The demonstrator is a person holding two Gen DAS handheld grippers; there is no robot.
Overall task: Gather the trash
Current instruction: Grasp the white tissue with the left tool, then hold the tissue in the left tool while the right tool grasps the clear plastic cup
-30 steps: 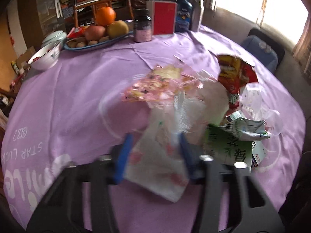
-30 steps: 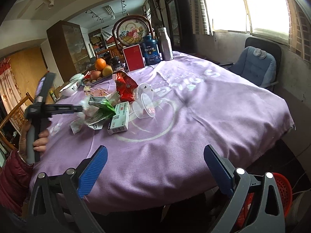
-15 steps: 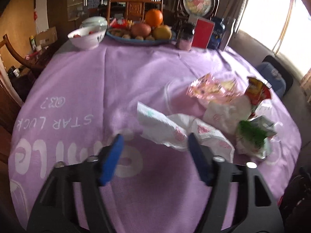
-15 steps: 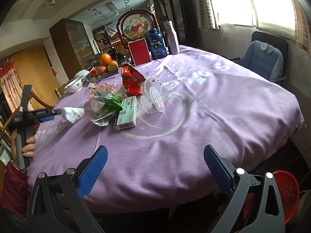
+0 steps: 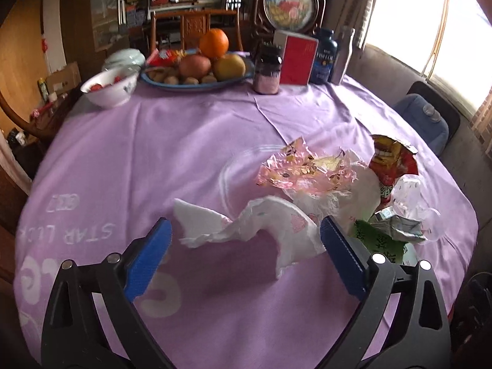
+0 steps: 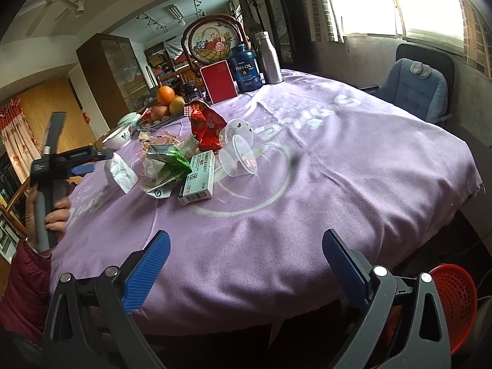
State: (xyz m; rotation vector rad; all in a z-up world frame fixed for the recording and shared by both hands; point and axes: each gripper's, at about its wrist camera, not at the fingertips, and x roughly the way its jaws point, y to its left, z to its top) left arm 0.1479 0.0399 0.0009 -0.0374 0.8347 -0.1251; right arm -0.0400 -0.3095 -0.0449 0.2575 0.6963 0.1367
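Note:
A pile of trash lies on the purple tablecloth [image 5: 153, 153]: a crumpled white tissue [image 5: 255, 224], a pink cellophane wrapper [image 5: 304, 172], a red snack bag [image 5: 390, 166], a green-and-white packet [image 5: 381, 240] and clear plastic cups [image 5: 412, 196]. My left gripper [image 5: 246, 258] is open and empty, just in front of the tissue. In the right wrist view the pile also holds a white medicine box [image 6: 198, 178] and the cups [image 6: 240, 153]. My right gripper [image 6: 244, 267] is open and empty at the table's near edge. The left gripper [image 6: 83, 166] shows there beside the tissue [image 6: 121, 173].
At the back stand a fruit plate [image 5: 196, 70], a white bowl [image 5: 107, 87], a dark jar [image 5: 267, 70], a red box [image 5: 296, 58], a fish oil bottle [image 6: 246, 69] and a steel flask [image 6: 270, 58]. A red basket [image 6: 452, 304] sits on the floor right, a blue chair [image 6: 412, 89] beyond.
My left gripper let go of the white tissue, opened wide and drew back from the pile; the tissue now lies loose on the cloth. My right gripper stayed open and shifted only slightly.

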